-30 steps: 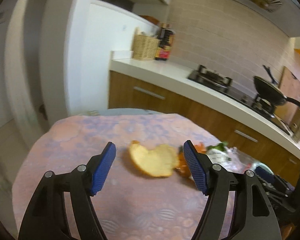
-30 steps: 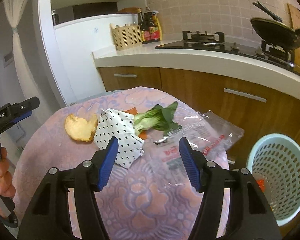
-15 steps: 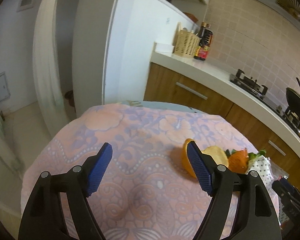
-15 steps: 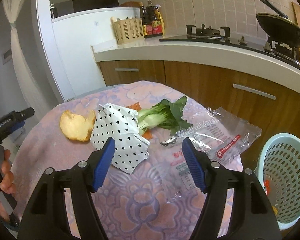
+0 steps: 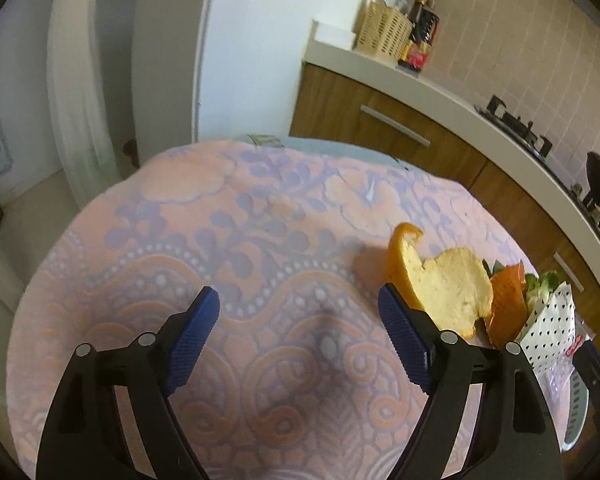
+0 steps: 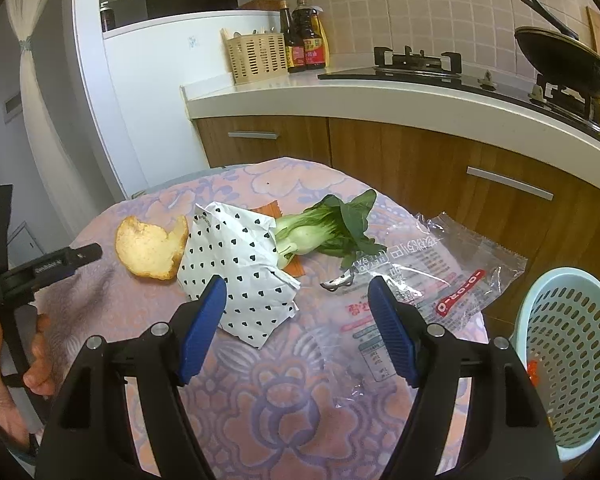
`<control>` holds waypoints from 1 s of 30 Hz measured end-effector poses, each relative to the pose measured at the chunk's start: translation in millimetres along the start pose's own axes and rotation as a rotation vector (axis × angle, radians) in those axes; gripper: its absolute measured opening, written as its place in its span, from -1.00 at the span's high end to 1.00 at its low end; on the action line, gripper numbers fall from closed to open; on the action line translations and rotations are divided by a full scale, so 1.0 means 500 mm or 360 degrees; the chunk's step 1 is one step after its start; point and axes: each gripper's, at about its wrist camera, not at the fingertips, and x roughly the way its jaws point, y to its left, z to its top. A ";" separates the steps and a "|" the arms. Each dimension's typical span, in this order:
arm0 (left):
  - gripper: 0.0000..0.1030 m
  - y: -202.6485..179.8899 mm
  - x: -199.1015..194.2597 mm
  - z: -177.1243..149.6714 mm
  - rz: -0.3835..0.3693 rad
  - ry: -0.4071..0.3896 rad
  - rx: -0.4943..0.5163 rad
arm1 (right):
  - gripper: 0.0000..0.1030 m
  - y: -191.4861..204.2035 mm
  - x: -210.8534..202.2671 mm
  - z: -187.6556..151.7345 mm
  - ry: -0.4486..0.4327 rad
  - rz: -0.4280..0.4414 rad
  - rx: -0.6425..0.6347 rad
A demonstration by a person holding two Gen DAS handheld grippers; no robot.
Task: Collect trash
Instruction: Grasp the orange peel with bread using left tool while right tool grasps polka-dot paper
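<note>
The left gripper (image 5: 298, 336) hangs released over the cloth-covered bench (image 5: 236, 240), with the orange peel (image 5: 444, 284) just right of its right finger. The right gripper (image 6: 298, 322), also spread wide and holding nothing, faces the heart-print paper (image 6: 240, 264). A bok choy (image 6: 324, 228) lies behind it (stem toward the paper, leaves toward the counter), beside a clear plastic bag (image 6: 428, 280). The blue basket (image 6: 572, 356) stands off the bench's right edge.

Dark sauce bottles (image 6: 305, 42) beside slotted utensil basket (image 6: 257, 57) on counter (image 6: 380, 98); black wok (image 6: 564, 62) on hob (image 6: 416, 65)
</note>
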 end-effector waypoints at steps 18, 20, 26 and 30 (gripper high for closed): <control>1.00 -0.030 0.047 -0.005 0.0026 0.0102 0.0051 | -0.35 -0.013 -0.006 -0.002 0.0000 0.0077 0.0016; 1.00 -0.021 0.045 -0.005 -0.0008 0.0096 0.0012 | -0.35 -0.014 -0.006 -0.001 0.0008 0.0093 0.0007; 1.00 -0.013 0.011 0.003 -0.0123 0.0040 -0.0017 | -0.38 0.013 0.012 0.013 0.0042 0.0076 -0.0131; 0.54 -0.034 0.002 0.033 -0.0268 0.0036 -0.0016 | -0.38 0.025 0.048 0.032 0.0114 0.0144 -0.0152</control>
